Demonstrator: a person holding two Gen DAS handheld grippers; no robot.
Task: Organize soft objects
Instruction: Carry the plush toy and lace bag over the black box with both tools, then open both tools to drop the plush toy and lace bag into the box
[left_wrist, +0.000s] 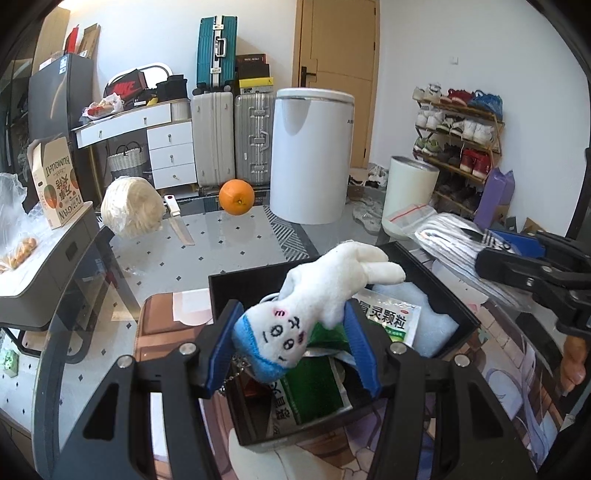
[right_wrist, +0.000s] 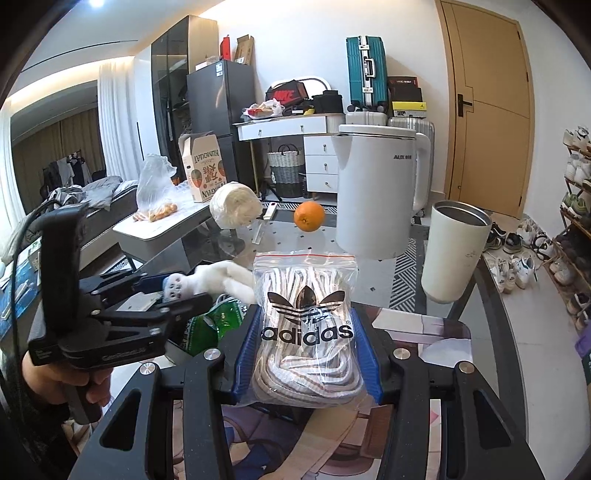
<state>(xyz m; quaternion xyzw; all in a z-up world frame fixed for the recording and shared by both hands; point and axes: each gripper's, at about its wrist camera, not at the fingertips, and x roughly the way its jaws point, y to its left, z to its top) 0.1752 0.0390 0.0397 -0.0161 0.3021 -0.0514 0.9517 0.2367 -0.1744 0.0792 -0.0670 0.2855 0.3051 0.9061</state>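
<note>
My left gripper (left_wrist: 291, 350) is shut on a white plush toy (left_wrist: 317, 299) with a blue cap and holds it over an open black box (left_wrist: 436, 280). The box holds green sachets (left_wrist: 314, 391) and a pale blue pad (left_wrist: 432, 317). My right gripper (right_wrist: 306, 350) is shut on a clear zip bag of white laces (right_wrist: 306, 317) with an Adidas logo. That bag (left_wrist: 454, 236) and the right gripper (left_wrist: 517, 266) show at the right of the left wrist view. The left gripper (right_wrist: 155, 295) with the plush toy (right_wrist: 218, 280) shows at the left of the right wrist view.
On the glass table (left_wrist: 236, 243) stand a white kettle (left_wrist: 310, 155), a cream tumbler (right_wrist: 454, 251), an orange (left_wrist: 236, 196), a knife (left_wrist: 179, 221) and a ball of pale yarn (left_wrist: 131, 210). A side table (left_wrist: 44, 258) is at the left.
</note>
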